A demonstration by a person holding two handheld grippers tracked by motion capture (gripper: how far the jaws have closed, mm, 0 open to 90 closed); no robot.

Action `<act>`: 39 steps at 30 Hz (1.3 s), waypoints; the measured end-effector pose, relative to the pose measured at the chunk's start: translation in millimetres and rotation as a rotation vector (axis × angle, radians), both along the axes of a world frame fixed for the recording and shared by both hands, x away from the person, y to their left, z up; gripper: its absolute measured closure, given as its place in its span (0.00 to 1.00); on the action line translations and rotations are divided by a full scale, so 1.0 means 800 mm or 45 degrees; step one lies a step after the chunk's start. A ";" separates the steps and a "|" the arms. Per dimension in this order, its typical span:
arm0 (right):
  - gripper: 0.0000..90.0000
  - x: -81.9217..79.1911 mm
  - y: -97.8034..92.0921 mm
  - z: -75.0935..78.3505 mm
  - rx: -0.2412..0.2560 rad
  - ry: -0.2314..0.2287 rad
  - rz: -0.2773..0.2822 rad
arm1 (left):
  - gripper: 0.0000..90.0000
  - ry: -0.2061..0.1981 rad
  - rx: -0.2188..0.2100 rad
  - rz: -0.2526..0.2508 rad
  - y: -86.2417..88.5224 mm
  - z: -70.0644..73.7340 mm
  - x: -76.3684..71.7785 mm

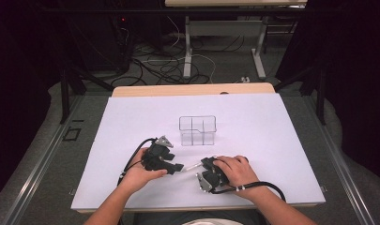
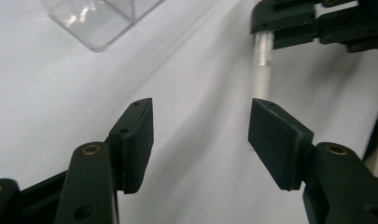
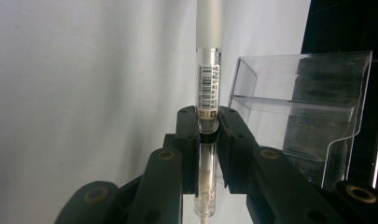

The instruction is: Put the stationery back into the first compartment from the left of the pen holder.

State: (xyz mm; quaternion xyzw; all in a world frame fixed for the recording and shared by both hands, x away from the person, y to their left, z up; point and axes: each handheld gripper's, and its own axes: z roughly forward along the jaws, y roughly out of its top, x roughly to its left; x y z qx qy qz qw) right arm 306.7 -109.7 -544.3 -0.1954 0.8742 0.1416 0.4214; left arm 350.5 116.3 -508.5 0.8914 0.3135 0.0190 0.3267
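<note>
right gripper [image 3: 207, 126] pinches clear pen [image 3: 208, 88] | barcode label, digits unreadable | left gripper [image 2: 200, 126] spread, empty | clear organizer [image 1: 197, 130] just beyond on white table [image 1: 272, 140]

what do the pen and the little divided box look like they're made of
The pen in the right tongs looks like plastic: a clear glossy barrel that shows the refill inside, a barcode sticker, and a frosted matte white cap end. The divided box looks like clear acrylic or a similar hard plastic, glossy: the white table shows through its walls and the edges catch bright highlights.
</note>
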 end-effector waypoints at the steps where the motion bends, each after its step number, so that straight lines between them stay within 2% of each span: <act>1: 0.88 0.001 0.000 0.002 -0.019 0.025 -0.006 | 0.44 -0.009 0.004 0.007 0.003 0.000 0.001; 2: 0.88 0.002 -0.001 0.001 0.015 0.004 -0.009 | 0.43 -0.023 0.004 0.016 0.006 0.000 0.001; 3: 0.88 0.003 -0.002 0.002 0.023 0.007 -0.013 | 0.43 -0.044 0.003 0.034 0.012 -0.001 0.003; 4: 0.88 0.004 -0.004 0.001 0.049 0.016 -0.029 | 0.42 -0.044 0.003 0.034 0.012 -0.001 0.003; 5: 0.88 0.004 -0.004 0.001 0.049 0.016 -0.029 | 0.42 -0.051 0.003 0.048 0.015 -0.001 0.004; 7: 0.88 0.007 -0.008 0.004 0.131 0.043 -0.076 | 0.39 -0.048 -0.002 0.068 0.021 0.000 0.006; 8: 0.88 0.007 -0.008 0.004 0.131 0.043 -0.076 | 0.39 -0.066 -0.004 0.080 0.024 0.000 0.007; 10: 0.88 0.010 -0.011 0.008 0.205 0.066 -0.085 | 0.37 -0.064 -0.044 0.130 0.028 0.000 0.009; 11: 0.88 0.010 -0.011 0.008 0.205 0.066 -0.085 | 0.37 -0.056 -0.046 0.121 0.032 0.001 0.011; 12: 0.88 0.011 -0.013 0.010 0.260 0.086 -0.108 | 0.35 -0.065 -0.061 0.138 0.033 0.000 0.012; 14: 0.88 0.013 -0.015 0.014 0.315 0.097 -0.105 | 0.33 -0.056 -0.051 0.169 0.037 0.000 0.014; 16: 0.88 0.016 -0.017 0.018 0.374 0.120 -0.101 | 0.31 -0.074 -0.041 0.184 0.039 -0.002 0.015; 17: 0.88 0.017 -0.018 0.019 0.411 0.145 -0.103 | 0.29 -0.081 -0.037 0.192 0.041 -0.003 0.016; 18: 0.88 0.017 -0.019 0.021 0.438 0.172 -0.128 | 0.25 -0.111 -0.034 0.236 0.043 -0.007 0.017; 19: 0.88 0.017 -0.021 0.022 0.479 0.188 -0.141 | 0.21 -0.154 -0.009 0.239 0.044 -0.007 0.018; 20: 0.88 0.017 -0.021 0.022 0.479 0.188 -0.141 | 0.21 -0.154 -0.009 0.239 0.044 -0.007 0.018; 21: 0.88 0.021 -0.024 0.026 0.556 0.234 -0.147 | 0.20 -0.153 -0.011 0.245 0.045 -0.008 0.018; 22: 0.88 0.023 -0.026 0.028 0.588 0.259 -0.148 | 0.18 -0.146 -0.034 0.259 0.046 -0.009 0.018; 23: 0.88 0.023 -0.026 0.028 0.588 0.259 -0.148 | 0.18 -0.162 -0.031 0.266 0.046 -0.009 0.019; 24: 0.88 0.026 -0.029 0.033 0.671 0.308 -0.180 | 0.17 -0.165 -0.044 0.284 0.047 -0.009 0.019; 25: 0.88 0.026 -0.029 0.033 0.671 0.308 -0.180 | 0.16 -0.165 -0.044 0.284 0.047 -0.009 0.019; 26: 0.88 0.029 -0.030 0.035 0.712 0.334 -0.185 | 0.16 -0.162 -0.056 0.291 0.048 -0.008 0.020; 27: 0.88 0.034 -0.031 0.040 0.794 0.371 -0.200 | 0.10 -0.160 -0.066 0.303 0.048 -0.008 0.020; 30: 0.88 0.042 -0.031 0.047 0.902 0.428 -0.217 | 0.04 -0.170 -0.083 0.319 0.051 -0.007 0.022; 33: 0.88 0.049 -0.032 0.053 0.997 0.491 -0.239 | 0.01 -0.180 -0.104 0.322 0.052 -0.007 0.022; 34: 0.88 0.049 -0.032 0.053 0.997 0.491 -0.239 | 0.01 -0.184 -0.104 0.324 0.053 -0.006 0.022; 36: 0.88 0.056 -0.032 0.060 1.080 0.548 -0.258 | 0.00 -0.183 -0.111 0.326 0.054 -0.007 0.022; 37: 0.88 0.059 -0.032 0.062 1.109 0.559 -0.259 | 0.00 -0.189 -0.111 0.330 0.055 -0.007 0.023; 38: 0.88 0.059 -0.032 0.062 1.109 0.559 -0.259 | 0.00 -0.194 -0.107 0.335 0.055 -0.008 0.023; 39: 0.88 0.063 -0.032 0.067 1.148 0.584 -0.264 | 0.00 -0.189 -0.109 0.342 0.055 -0.008 0.023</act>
